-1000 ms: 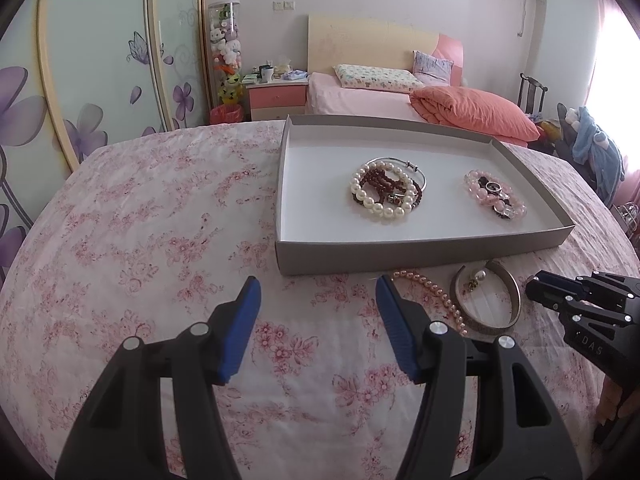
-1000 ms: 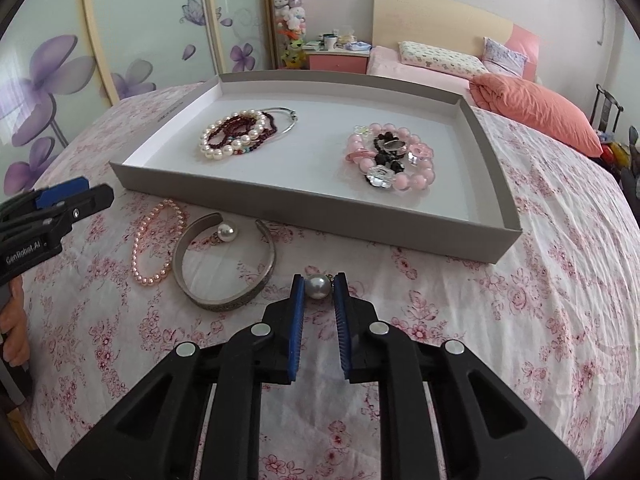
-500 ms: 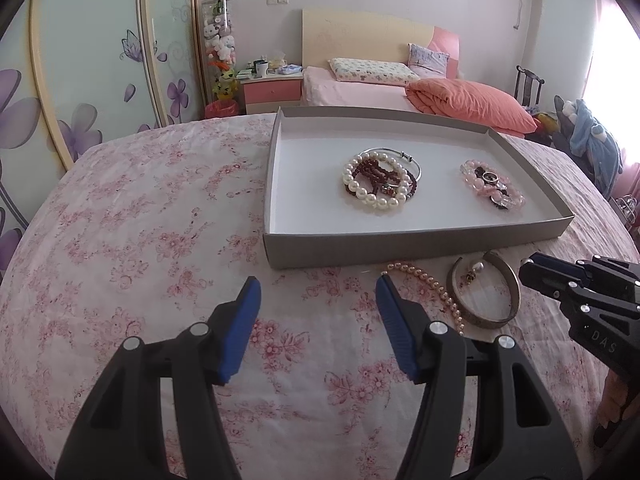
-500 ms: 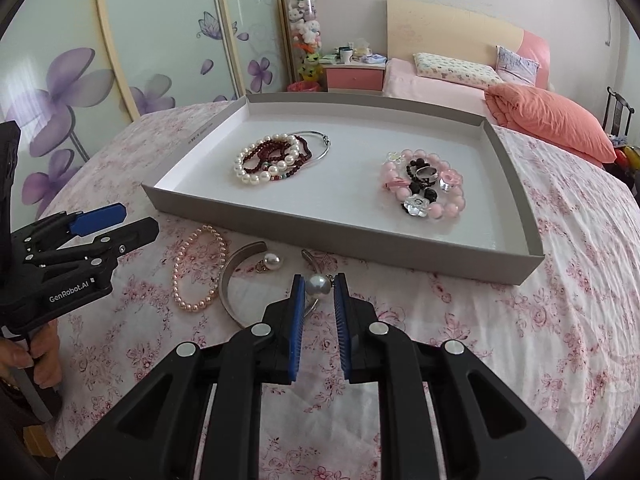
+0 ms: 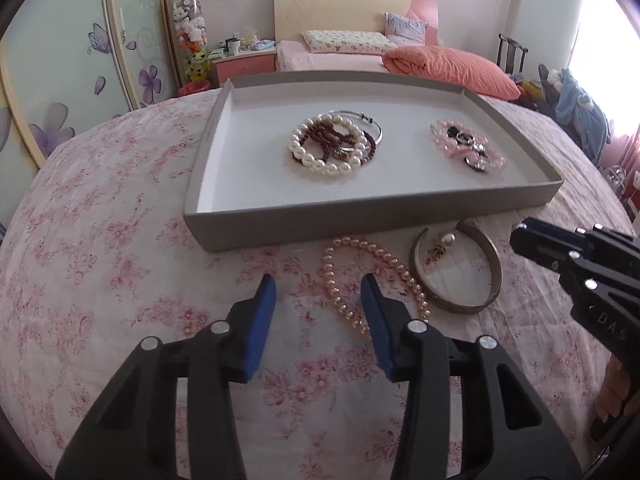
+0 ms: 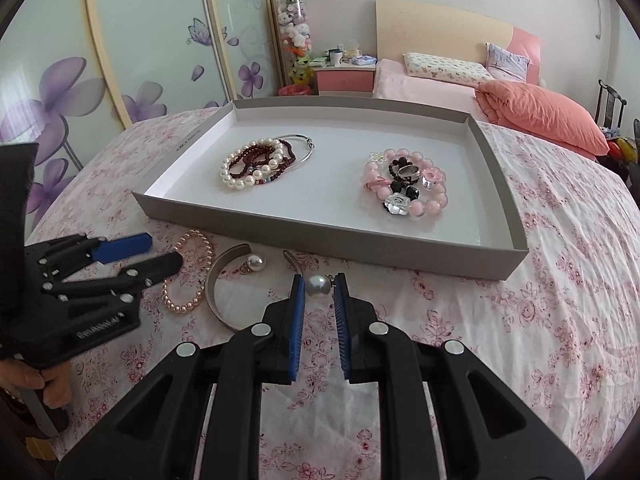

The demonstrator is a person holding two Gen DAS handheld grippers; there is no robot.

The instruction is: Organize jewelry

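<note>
Ahead of your left gripper (image 5: 318,298): pink bead strand (image 5: 362,276), just right of centre, running away from you.
Jaws: spread, closing, pinching nothing.

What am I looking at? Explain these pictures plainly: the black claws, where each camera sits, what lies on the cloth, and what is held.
There is no robot here. A person holds a black hand tool in each hand, each with two blue-padded fingers and a wide-angle camera that looks along them. One picture is from the left tool, the other from the right.

A flowered cloth bears a grey tray with a pile of white pearl and dark red bracelets and a pile of pink beads. In front of the tray lie a pink pearl strand, a metal cuff and a loose pearl earring.

The right gripper is shut on another pearl earring. The left gripper is over the strand; its jaws have just been closing, with part of the strand between them, not pinched.
</note>
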